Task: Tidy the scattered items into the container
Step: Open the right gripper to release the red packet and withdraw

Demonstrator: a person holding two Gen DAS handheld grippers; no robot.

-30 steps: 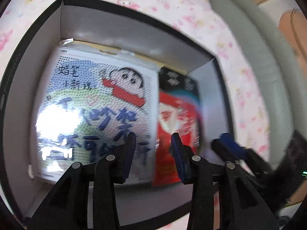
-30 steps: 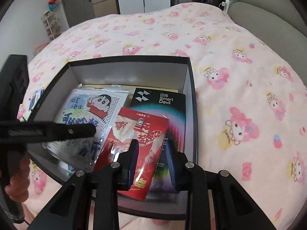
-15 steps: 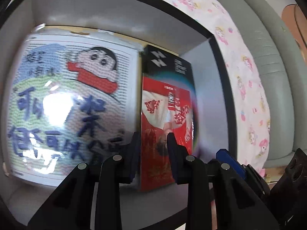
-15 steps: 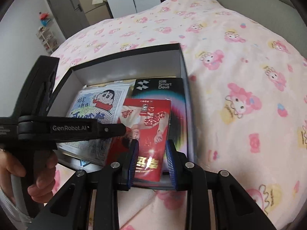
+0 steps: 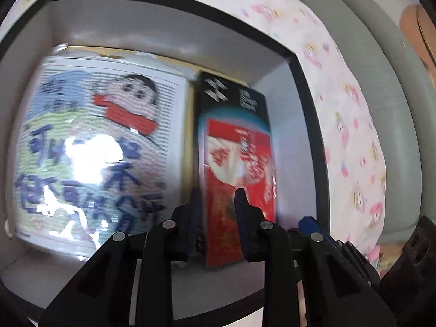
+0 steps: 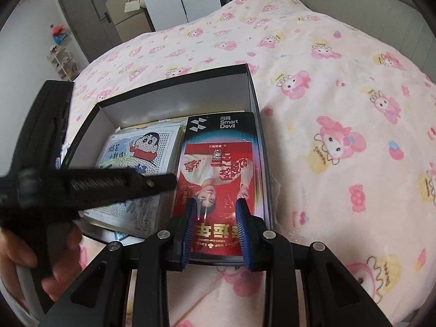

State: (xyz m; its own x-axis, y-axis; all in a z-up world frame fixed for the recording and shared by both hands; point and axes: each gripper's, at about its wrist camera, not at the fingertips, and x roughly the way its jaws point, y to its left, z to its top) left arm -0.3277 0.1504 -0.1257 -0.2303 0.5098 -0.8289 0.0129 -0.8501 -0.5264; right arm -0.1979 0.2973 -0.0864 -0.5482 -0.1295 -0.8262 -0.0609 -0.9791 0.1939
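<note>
Left gripper (image 5: 216,204) jaws are closing, seemingly empty; right gripper (image 6: 216,218) jaws straddle the red packet (image 6: 218,188) and may drag it from the box (image 6: 174,103).

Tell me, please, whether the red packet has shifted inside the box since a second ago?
Yes. In the right wrist view the red packet has turned from a slant to lie straight along the black box's right wall, atop the Smart Devil package.

An open black box (image 6: 256,114) with grey walls sits on the bed, holding a cartoon boy picture (image 6: 141,158) beside a red packet (image 6: 218,185) lying flat on a black box (image 6: 223,122).
</note>
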